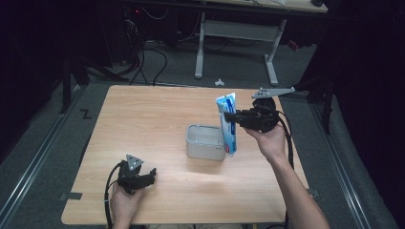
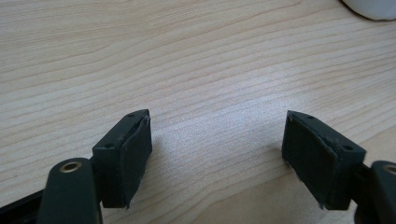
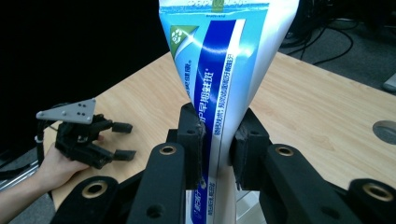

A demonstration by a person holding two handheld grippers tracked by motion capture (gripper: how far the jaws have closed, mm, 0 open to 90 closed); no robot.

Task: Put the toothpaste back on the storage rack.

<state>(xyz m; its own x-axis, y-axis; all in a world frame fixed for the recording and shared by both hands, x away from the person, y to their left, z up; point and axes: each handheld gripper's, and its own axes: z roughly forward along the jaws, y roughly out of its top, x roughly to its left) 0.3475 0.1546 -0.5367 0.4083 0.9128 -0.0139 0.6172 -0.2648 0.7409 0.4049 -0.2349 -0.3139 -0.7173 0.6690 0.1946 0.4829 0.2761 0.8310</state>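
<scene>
Being held upright by the right claw (image 1: 228, 116), the blue-and-white toothpaste tube (image 1: 227, 121) is being kept just above the right end of the white container (image 1: 204, 141), its lower end at the container's rim. The tube is being pinched flat between the two pads (image 3: 198, 140) near its middle in the right gripper view, the claw clenched on it; the grip there is probably being used so the tube hangs straight and can be lowered in on end. The left claw (image 1: 152, 175) is being rested low on the near left of the counter (image 1: 143, 119), well apart from the container, released and with nothing between its pads (image 2: 135, 154), seemingly being kept out of the way. The tube's cap end is being hidden behind the container wall in the high view and cut off below the jaws in the right gripper view, so whether it is touching the inside cannot be told. The container's inside is hard to make out.
</scene>
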